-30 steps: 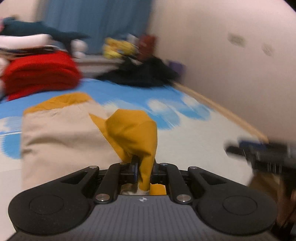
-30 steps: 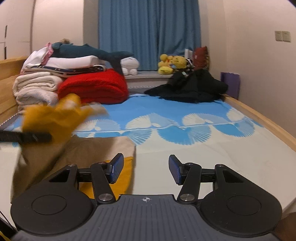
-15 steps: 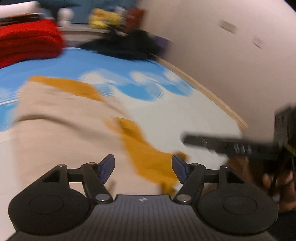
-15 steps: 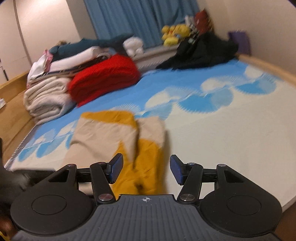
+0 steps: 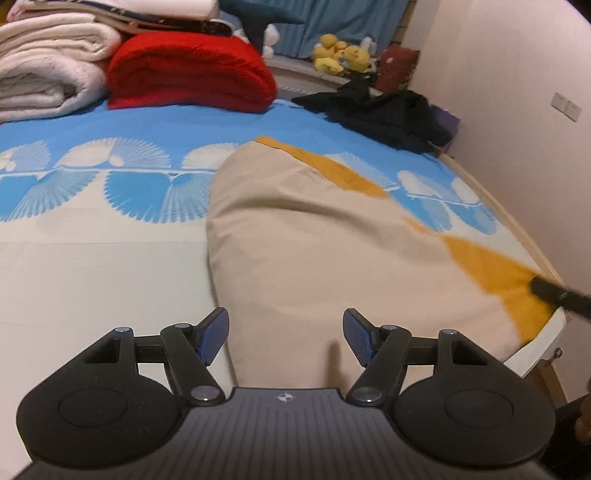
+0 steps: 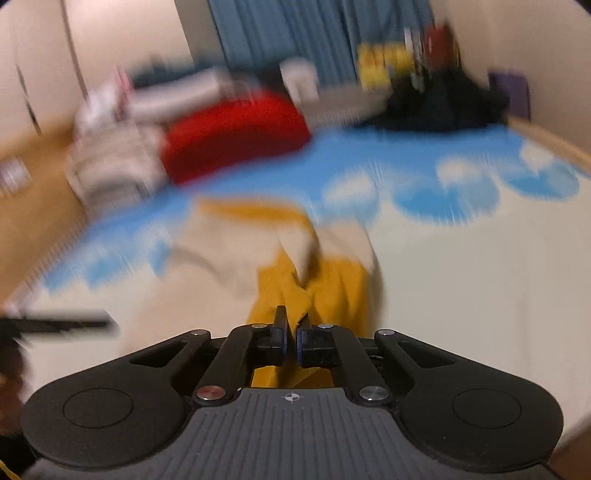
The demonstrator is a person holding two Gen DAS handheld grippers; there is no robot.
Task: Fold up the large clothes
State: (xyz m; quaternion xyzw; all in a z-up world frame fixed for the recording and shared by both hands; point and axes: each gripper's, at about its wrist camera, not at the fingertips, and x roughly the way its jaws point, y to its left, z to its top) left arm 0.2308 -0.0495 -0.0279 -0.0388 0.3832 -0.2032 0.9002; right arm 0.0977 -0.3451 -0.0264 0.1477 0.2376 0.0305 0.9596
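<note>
The garment (image 5: 314, 229), beige with mustard trim, lies on the bed (image 5: 92, 280), spread from the middle of your left view out toward 4 o'clock, where a mustard corner reaches the bed's near edge. Your right gripper (image 6: 291, 334) is clamped on that mustard cloth: its jaws have just been closing, the fabric bunched between them and rising in a fold toward 12 o'clock. In the left view that gripper shows only as a dark tip at 4 o'clock, touching the mustard corner. Your left gripper (image 5: 284, 332) stands wide, holding nothing; beige cloth lies below the gap between the blue pads (image 5: 212, 334), whether touching you cannot tell. The right view is badly smeared; the left is sharp. The sheet is cream near you and blue with white fan shapes farther off. At 11 o'clock sits a red blanket (image 5: 192, 74), just beside a stack of white blankets (image 5: 48, 77) at 10 o'clock. At 1 o'clock lies a black heap (image 5: 388, 114) of clothes, with yellow plush toys (image 5: 340, 57) behind it by the blue curtain (image 5: 332, 18). A pale wall (image 5: 509, 110) runs along the right side.
</note>
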